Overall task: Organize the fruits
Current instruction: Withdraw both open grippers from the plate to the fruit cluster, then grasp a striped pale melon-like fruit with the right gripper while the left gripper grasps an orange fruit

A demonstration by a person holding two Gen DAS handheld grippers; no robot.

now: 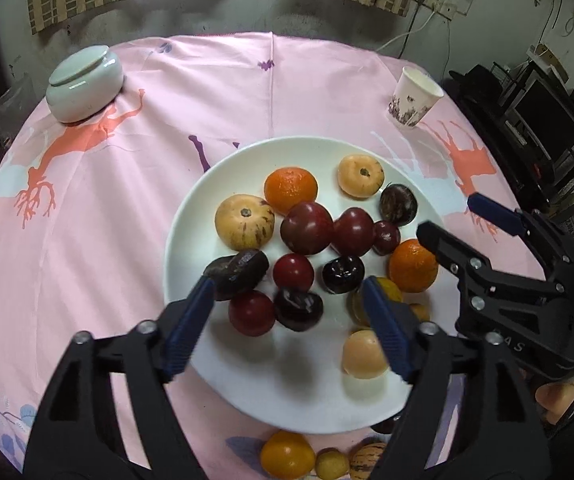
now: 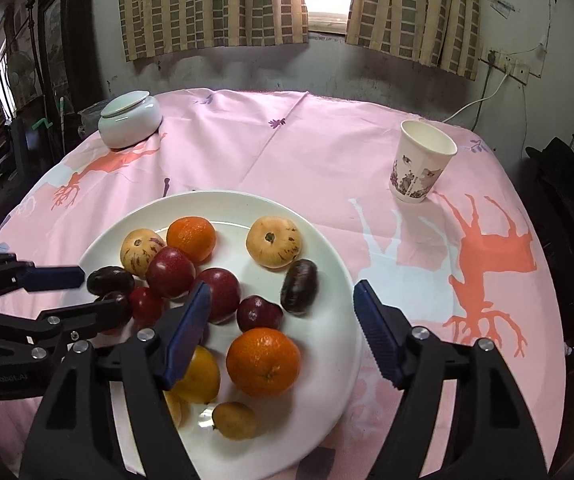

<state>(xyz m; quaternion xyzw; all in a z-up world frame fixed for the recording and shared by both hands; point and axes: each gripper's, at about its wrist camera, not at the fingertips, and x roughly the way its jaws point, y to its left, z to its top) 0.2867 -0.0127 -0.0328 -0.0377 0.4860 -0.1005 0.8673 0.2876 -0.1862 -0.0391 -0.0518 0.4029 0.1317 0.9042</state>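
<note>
Off the plate's near rim, a small orange (image 1: 287, 455) and two smaller fruits lay on the pink tablecloth (image 1: 99, 216). The left gripper (image 1: 287, 294) hung over the white plate (image 1: 185, 220) with jaws wide apart, gripping nothing — its left fingertip just beside a dark plum (image 1: 237, 273). The right gripper (image 2: 281, 292) hovered equally wide and empty above an orange (image 2: 263, 361). Plums, oranges and pale melons filled the plate. Farther off, a lidded jar (image 1: 85, 85) stood near the table's far-left edge, a paper cup (image 2: 421, 162) near its far-right.
</note>
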